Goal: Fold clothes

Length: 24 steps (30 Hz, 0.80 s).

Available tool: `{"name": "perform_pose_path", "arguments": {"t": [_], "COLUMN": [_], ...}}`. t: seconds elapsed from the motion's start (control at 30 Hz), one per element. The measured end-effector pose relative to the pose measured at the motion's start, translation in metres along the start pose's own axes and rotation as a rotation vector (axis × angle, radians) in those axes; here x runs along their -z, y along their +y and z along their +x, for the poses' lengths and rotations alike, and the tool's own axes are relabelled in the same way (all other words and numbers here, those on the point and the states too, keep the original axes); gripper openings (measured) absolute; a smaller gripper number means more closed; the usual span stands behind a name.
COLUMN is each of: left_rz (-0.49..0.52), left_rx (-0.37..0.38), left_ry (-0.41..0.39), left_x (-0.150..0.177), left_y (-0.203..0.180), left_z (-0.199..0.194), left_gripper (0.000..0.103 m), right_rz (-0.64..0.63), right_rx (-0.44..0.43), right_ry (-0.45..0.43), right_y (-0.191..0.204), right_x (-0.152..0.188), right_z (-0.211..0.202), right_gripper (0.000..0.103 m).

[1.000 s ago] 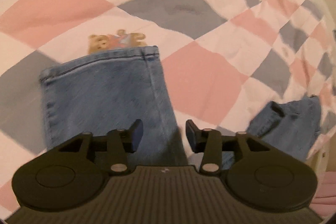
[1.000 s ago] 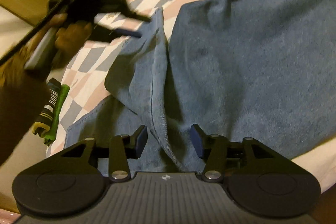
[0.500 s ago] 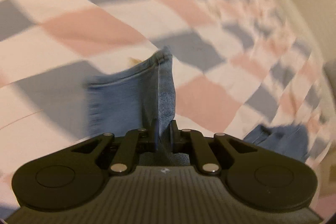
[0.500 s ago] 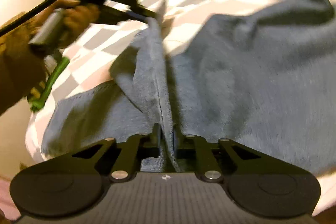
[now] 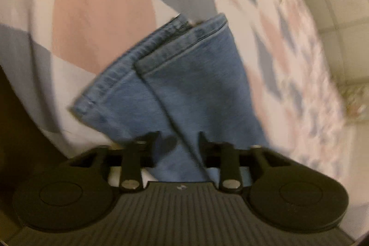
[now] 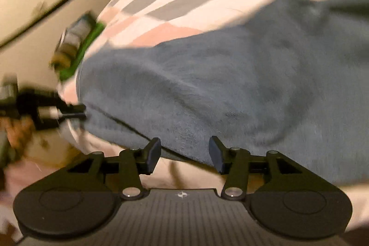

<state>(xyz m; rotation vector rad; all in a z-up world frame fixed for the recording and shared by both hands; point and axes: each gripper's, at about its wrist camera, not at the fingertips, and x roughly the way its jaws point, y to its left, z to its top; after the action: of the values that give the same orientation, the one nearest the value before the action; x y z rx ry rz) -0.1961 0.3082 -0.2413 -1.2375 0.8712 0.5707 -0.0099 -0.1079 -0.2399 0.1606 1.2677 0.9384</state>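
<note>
- Left hand-held gripper (image 5: 176, 142): jaws partway apart, having just been opening; denim lay between them, but the pads did not appear to press on it.
- Jeans (image 5: 184, 75): both leg cuffs lay stacked, one hem offset from the other, on the bed's checked quilt (image 5: 99, 6) ahead of the left gripper.
- Same left gripper seen from the right wrist view (image 6: 80, 111), at the left edge of the fabric; blurred, contact could not be told.
- Jeans body (image 6: 219, 89): folded over in a soft mound, spread across the quilt near the bed's edge.
- Right hand-held gripper (image 6: 184, 151): jaws moderately wide, having just been opening; the fold edge sat just ahead, nothing pinched.
- Risk: with both grips released, the offset hems would probably stay misaligned, giving a skewed fold.
- Risk: the fold lay close to the bed edge; a careless tug might drag the denim off.
</note>
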Motion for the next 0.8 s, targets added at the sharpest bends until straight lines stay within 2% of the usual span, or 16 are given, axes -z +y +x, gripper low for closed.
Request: {"name": "perform_pose_path", "arguments": {"t": [0.17, 0.27, 0.3, 0.33, 0.37, 0.43, 0.5, 0.57, 0.6, 0.63, 0.67, 0.73, 0.8], "left_rz": [-0.138, -0.199, -0.202, -0.184, -0.143, -0.044, 0.104, 0.241, 0.265, 0.270, 0.238, 0.137, 0.013], "left_rx": [0.036, 0.052, 0.044, 0.034, 0.026, 0.045, 0.057, -0.005, -0.054, -0.099, -0.113, -0.111, -0.056], "left_ry": [-0.039, -0.062, -0.067, -0.075, -0.091, -0.144, -0.202, -0.229, -0.211, -0.181, -0.157, -0.115, -0.110], "left_x": [-0.002, -0.003, -0.003, -0.004, -0.004, 0.001, 0.011, 0.023, 0.026, 0.027, 0.026, 0.022, 0.019], "left_y": [0.013, 0.023, 0.023, 0.020, 0.014, -0.003, -0.019, -0.025, -0.021, -0.015, -0.007, 0.012, 0.026], "left_z": [0.011, 0.017, 0.018, 0.019, 0.016, -0.001, -0.025, -0.036, -0.031, -0.023, -0.015, 0.002, 0.008], "left_gripper": [0.032, 0.029, 0.021, 0.000, 0.000, 0.000, 0.000, 0.001, 0.003, 0.004, 0.004, 0.010, 0.017], "right_rz": [0.477, 0.703, 0.755, 0.811, 0.854, 0.928, 0.968, 0.963, 0.957, 0.955, 0.958, 0.979, 0.986], "right_rx": [-0.114, -0.167, -0.178, -0.186, -0.189, -0.196, -0.197, -0.187, -0.178, -0.167, -0.155, -0.127, -0.112], "right_ry": [-0.066, -0.116, -0.131, -0.146, -0.161, -0.196, -0.219, -0.223, -0.219, -0.213, -0.210, -0.210, -0.220], "right_y": [-0.048, -0.074, -0.080, -0.086, -0.090, -0.098, -0.103, -0.105, -0.106, -0.106, -0.106, -0.109, -0.112], "right_x": [0.008, 0.026, 0.031, 0.037, 0.042, 0.048, 0.052, 0.052, 0.053, 0.055, 0.057, 0.061, 0.062], "right_z": [-0.018, -0.024, -0.025, -0.026, -0.026, -0.027, -0.029, -0.032, -0.033, -0.033, -0.032, -0.030, -0.033], "right_gripper": [0.049, 0.049, 0.049, 0.049, 0.049, 0.049, 0.049, 0.049, 0.050, 0.050, 0.050, 0.050, 0.050]}}
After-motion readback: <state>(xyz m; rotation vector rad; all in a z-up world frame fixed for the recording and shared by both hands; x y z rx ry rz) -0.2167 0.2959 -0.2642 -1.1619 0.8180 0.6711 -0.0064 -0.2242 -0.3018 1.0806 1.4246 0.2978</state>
